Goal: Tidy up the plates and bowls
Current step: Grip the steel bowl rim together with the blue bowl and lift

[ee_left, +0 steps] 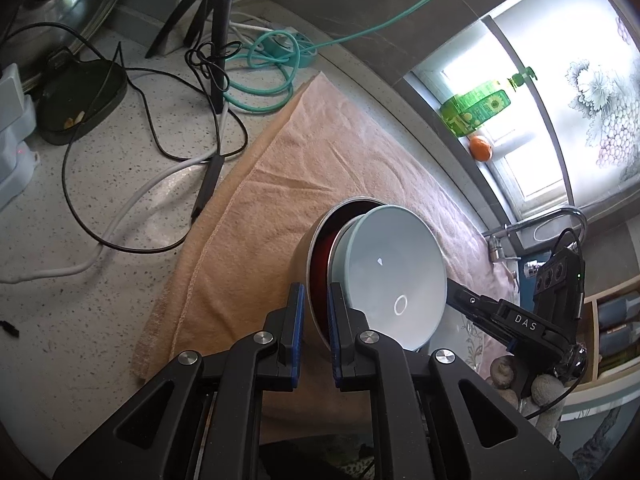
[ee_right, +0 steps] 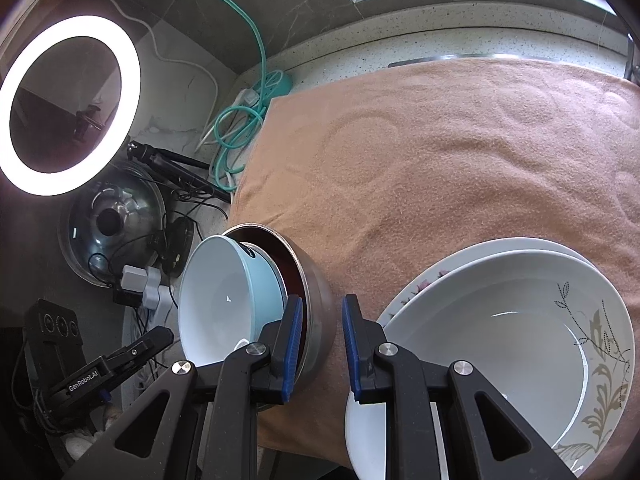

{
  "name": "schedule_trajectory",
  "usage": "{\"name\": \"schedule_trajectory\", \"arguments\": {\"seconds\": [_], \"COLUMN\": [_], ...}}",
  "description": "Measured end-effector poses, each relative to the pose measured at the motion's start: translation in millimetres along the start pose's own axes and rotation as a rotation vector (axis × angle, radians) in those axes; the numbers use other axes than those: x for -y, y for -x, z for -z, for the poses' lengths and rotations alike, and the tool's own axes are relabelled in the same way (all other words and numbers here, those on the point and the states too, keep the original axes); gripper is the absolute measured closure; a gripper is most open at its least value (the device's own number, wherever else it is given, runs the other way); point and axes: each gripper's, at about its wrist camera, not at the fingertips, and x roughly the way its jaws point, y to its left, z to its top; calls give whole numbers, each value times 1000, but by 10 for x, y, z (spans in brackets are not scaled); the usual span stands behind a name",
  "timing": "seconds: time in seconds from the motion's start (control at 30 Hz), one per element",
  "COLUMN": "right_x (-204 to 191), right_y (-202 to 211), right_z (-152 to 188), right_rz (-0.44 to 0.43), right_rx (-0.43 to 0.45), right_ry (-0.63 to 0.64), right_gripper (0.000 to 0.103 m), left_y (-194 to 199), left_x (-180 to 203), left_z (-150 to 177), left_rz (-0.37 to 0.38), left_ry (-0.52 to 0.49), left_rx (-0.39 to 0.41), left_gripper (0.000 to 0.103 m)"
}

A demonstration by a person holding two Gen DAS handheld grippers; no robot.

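Basically, left gripper [ee_left: 316,320] is clamped on the steel bowl [ee_right: 320,284] rim, bowl tipped on edge at frame centre over the towel [ee_right: 440,160]. The blue bowl [ee_left: 396,264] sits loose inside and could slide out. Right gripper [ee_right: 320,344] is narrow and straddles the same rim; can't tell if both pads bite. Stacked plates [ee_right: 500,320] at lower right risk a knock. Readable: "DAS" and "GenRobot.AI" on the grippers.

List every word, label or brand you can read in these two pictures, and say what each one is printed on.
"DAS": on the right gripper, on its black arm.
"GenRobot.AI": on the left gripper, on its black arm.
Green bottle label: print too blurred to read.
Small dark mark on the blue bowl: unreadable.
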Motion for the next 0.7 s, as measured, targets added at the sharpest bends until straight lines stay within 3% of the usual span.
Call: {"name": "schedule_trajectory", "arguments": {"seconds": [0.7], "right_x": [-119], "right_y": [-184], "right_z": [25], "right_rz": [75], "right_rx": [-32], "right_ry": [80], "right_gripper": [84], "left_y": [-196], "left_x": [40], "left_z": [-31], "left_rz": [-80], "left_ry": [-49], "left_rx": [-41], "left_gripper": [93]}}
